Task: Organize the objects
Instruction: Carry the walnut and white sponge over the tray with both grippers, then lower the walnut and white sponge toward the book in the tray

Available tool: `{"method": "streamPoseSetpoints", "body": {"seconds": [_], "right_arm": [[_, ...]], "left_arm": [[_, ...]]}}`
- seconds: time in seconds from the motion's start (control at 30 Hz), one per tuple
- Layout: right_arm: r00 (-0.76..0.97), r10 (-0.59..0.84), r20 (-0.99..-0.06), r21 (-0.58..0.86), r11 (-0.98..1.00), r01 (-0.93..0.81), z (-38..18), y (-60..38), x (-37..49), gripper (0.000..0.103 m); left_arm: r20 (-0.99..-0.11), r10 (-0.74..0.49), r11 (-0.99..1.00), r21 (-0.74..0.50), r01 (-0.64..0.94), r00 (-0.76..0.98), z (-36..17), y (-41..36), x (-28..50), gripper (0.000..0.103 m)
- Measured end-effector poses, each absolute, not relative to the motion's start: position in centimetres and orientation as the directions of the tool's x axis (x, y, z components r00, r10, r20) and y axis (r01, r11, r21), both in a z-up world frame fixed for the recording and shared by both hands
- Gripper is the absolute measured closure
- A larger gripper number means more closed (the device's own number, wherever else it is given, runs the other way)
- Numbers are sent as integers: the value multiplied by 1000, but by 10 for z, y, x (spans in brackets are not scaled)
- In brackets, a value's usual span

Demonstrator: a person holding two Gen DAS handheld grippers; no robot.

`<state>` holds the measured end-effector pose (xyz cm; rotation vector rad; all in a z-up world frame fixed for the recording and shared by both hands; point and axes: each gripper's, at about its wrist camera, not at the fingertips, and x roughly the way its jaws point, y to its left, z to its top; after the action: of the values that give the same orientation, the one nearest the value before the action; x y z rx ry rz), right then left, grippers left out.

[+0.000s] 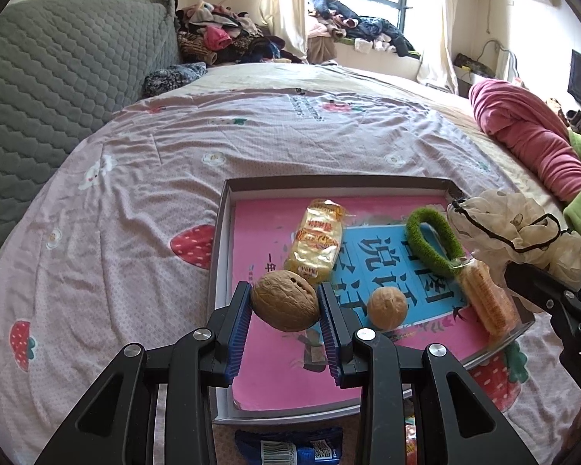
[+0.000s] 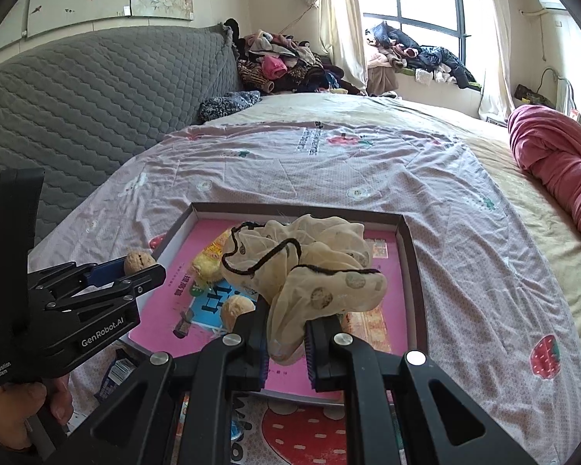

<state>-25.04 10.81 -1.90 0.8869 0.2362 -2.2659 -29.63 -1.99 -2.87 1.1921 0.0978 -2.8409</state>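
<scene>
While both grippers hang over the tray (image 1: 222,232), the items read as follows.

Left gripper (image 1: 284,306): clenched on a walnut (image 1: 284,300), blue pads pressing it from either side. Held above the tray's near left part, clear of the floor of the tray. In the right wrist view the same gripper (image 2: 135,267) enters from the left with the walnut (image 2: 138,261) at its tip, a hand (image 2: 15,407) on its grip.

Right gripper (image 2: 286,343): clenched on a cream scrunchie (image 2: 302,267), sheer spotted cloth with a dark cord edge. Cloth bulges up and out above the fingers, over the middle of the tray. In the left wrist view the scrunchie (image 1: 515,228) hangs at the tray's right edge.

Tray: shallow, dark-rimmed, lying on the bedspread (image 1: 135,193). Floor covered by a pink book (image 1: 275,368) with a blue panel.

Contents of tray:
- second walnut (image 1: 387,306), lying on the book just right of the left gripper.
- yellow snack pack (image 1: 317,240), beyond the held walnut.
- green hair loop (image 1: 430,244), right of the pack.
- orange cracker pack (image 1: 488,298), along the right rim, touching the loop's near end.

Outside tray: blue packet (image 1: 290,447) on the bedspread at the near rim; pink blanket (image 1: 530,131) rolled at far right; grey headboard (image 1: 58,77) to the left; clothes pile (image 1: 220,35) near the window.
</scene>
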Motion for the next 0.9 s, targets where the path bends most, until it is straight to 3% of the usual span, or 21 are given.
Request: {"method": "streamPoseSetpoints", "body": {"seconds": [0.9], "right_arm": [[-495, -492, -716, 63, -751, 657, -66, 88, -266, 88]], "left_arm": [[-747, -29, -995, -40, 89, -665, -59, -23, -311, 68]]}}
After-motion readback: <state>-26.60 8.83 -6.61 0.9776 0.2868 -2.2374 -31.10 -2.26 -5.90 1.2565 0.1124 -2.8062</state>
